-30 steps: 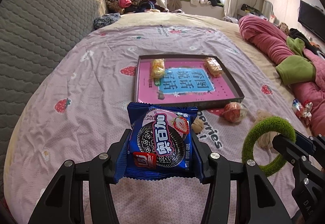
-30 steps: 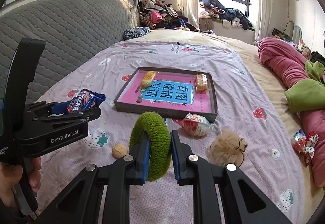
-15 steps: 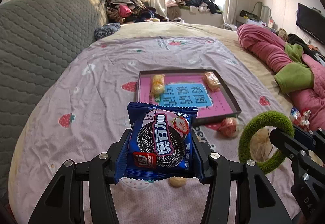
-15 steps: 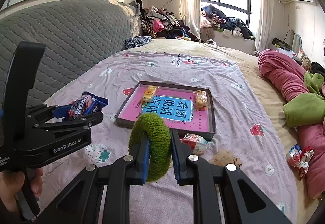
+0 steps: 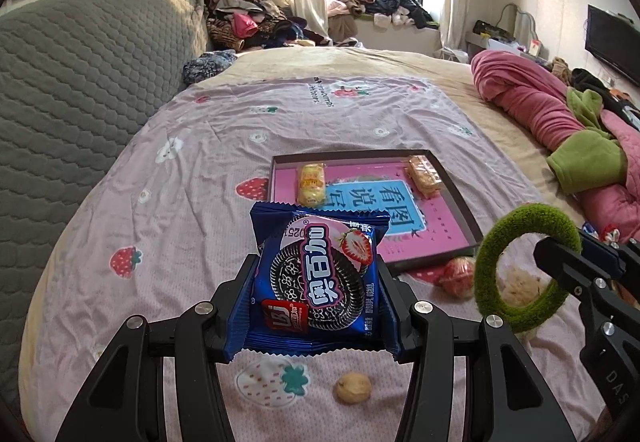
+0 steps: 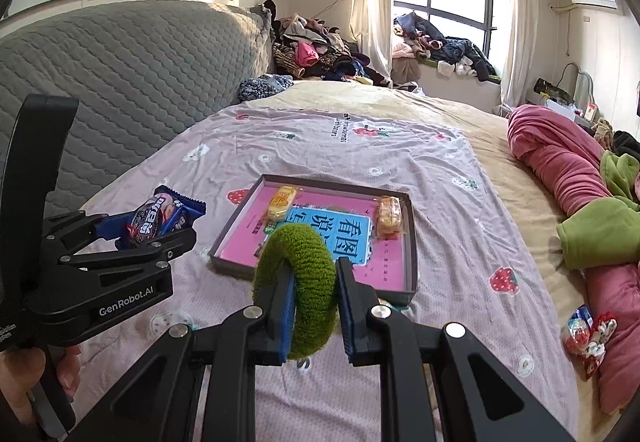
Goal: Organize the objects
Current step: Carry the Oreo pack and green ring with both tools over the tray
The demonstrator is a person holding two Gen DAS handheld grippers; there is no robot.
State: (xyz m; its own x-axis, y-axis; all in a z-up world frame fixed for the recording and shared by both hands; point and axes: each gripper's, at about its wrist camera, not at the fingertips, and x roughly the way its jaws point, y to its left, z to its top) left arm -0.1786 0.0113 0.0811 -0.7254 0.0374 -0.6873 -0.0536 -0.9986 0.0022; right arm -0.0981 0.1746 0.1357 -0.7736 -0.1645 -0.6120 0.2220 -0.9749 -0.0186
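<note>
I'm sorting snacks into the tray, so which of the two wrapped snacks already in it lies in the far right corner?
The orange-brown wrapped snack, in the far right corner of the shallow pink-lined tray. The yellow wrapped snack lies near the far left corner.

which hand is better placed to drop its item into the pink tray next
Left, probably. The left tool, shut on the cookie packet, points straight at the pink tray just beyond it. The right tool, shut on the green ring, also faces the tray, so the edge is slight.

Both tools higher above bed [image 5: 168,209]
</note>
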